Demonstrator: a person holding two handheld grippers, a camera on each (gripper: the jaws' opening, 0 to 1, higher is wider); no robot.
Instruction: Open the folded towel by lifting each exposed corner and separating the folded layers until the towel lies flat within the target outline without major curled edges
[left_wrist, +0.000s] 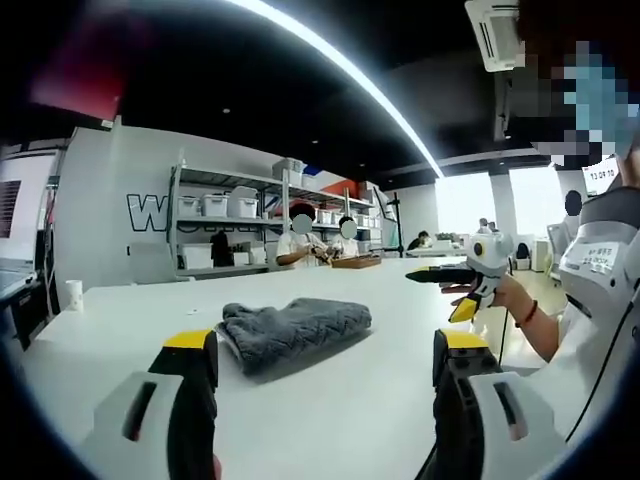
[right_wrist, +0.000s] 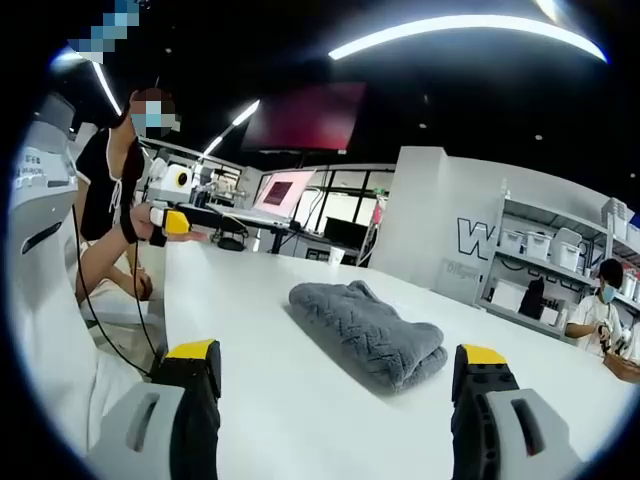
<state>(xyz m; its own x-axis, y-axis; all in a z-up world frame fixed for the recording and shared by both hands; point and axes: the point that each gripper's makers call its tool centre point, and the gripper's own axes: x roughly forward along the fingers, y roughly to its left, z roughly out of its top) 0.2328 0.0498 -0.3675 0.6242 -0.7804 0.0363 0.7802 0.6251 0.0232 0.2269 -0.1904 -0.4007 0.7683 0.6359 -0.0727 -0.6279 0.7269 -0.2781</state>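
Observation:
A folded grey towel (left_wrist: 295, 330) lies on the white table (left_wrist: 110, 330), its layers stacked and one end bunched. My left gripper (left_wrist: 326, 345) is open just short of the towel, with a jaw on either side and nothing between them. To the right a hand holds my right gripper (left_wrist: 462, 272) above the table's edge. In the right gripper view the same towel (right_wrist: 372, 335) lies ahead on the table (right_wrist: 250, 390). My right gripper (right_wrist: 338, 352) is open and holds nothing. At the far left a hand carries the left gripper (right_wrist: 175, 222).
A white paper cup (left_wrist: 73, 293) stands at the table's far left. Metal shelves (left_wrist: 225, 215) with white bins line the back wall, and people (left_wrist: 300, 245) work there. Monitors (right_wrist: 345, 235) sit beyond the table's far end. The person's body (right_wrist: 60, 300) is at the table's side.

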